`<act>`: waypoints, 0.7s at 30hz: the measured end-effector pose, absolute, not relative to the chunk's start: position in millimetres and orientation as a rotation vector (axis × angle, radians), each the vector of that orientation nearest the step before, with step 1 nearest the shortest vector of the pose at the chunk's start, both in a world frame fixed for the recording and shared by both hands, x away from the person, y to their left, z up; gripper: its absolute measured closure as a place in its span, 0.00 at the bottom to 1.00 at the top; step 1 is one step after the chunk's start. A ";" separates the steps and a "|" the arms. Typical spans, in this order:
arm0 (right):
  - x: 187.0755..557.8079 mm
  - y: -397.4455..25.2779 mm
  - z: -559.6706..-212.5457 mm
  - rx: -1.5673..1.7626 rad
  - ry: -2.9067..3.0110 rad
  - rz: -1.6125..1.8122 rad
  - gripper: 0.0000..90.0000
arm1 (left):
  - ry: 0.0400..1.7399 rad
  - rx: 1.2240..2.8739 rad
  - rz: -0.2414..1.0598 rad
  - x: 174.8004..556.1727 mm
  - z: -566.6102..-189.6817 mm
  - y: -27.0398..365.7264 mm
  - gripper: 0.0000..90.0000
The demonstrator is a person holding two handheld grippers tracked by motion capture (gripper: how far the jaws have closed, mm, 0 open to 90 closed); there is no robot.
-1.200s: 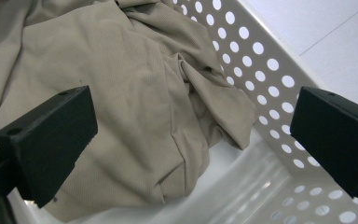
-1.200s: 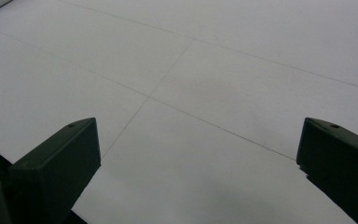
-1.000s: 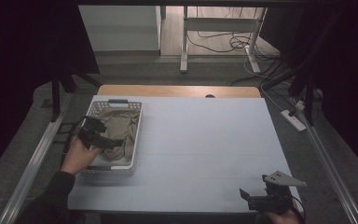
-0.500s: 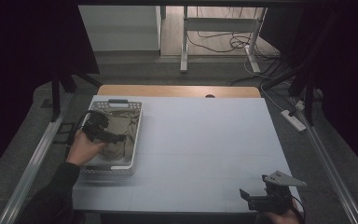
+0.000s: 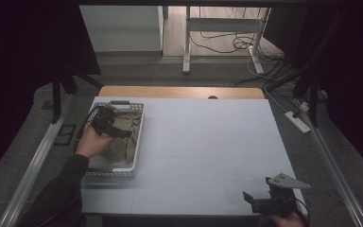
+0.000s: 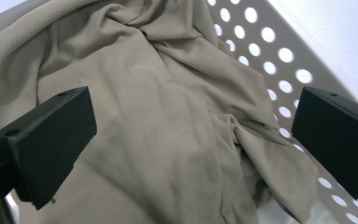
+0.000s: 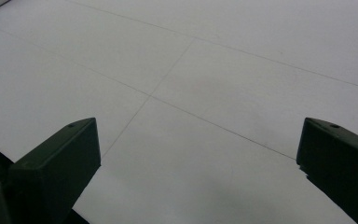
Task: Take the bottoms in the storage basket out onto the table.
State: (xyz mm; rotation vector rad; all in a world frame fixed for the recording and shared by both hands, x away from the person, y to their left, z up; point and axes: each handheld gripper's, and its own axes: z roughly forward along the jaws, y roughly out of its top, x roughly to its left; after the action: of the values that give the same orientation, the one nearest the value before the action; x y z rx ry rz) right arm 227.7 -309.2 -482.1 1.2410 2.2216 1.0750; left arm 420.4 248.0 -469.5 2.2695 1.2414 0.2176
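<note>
**Reaching into the basket for the cloth**

My left gripper (image 6: pixel 186 140) hangs with its jaws spread wide, one to each side of the crumpled tan cloth (image 6: pixel 168 121) and not touching it. The cloth lies bunched in the white perforated basket (image 6: pixel 279 60), which sits at the left edge of the table (image 5: pixel 208 142). My right gripper (image 7: pixel 196 172) has its jaws wide apart too, over bare tabletop at the near right corner, well apart from the basket.

The risk, as I judge it, is in the bite. If I close on one thin fold, the cloth may slip out as I lift. If I go too deep, a jaw could catch a hole in the basket wall and drag the whole basket along.
</note>
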 end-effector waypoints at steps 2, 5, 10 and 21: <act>227.7 -309.2 -482.1 1.240 2.222 1.075 0.00 | 1.247 2.277 0.216 423.7 -470.7 247.8 0.00; 227.8 -308.9 -482.2 1.240 2.223 1.075 0.00 | 1.257 2.290 0.220 428.6 -472.6 247.0 0.00; 227.7 -308.7 -482.2 1.238 2.224 1.073 0.00 | 1.259 2.313 0.218 435.8 -476.0 244.2 0.00; 227.4 -308.2 -482.2 1.231 2.229 1.073 0.00 | 1.263 2.344 0.225 450.3 -482.0 237.8 0.00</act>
State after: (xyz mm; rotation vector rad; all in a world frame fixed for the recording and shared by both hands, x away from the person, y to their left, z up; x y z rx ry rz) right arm 227.4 -308.2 -482.2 1.2307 2.2288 1.0728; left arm 450.3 237.8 -482.0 2.3437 1.2633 0.2251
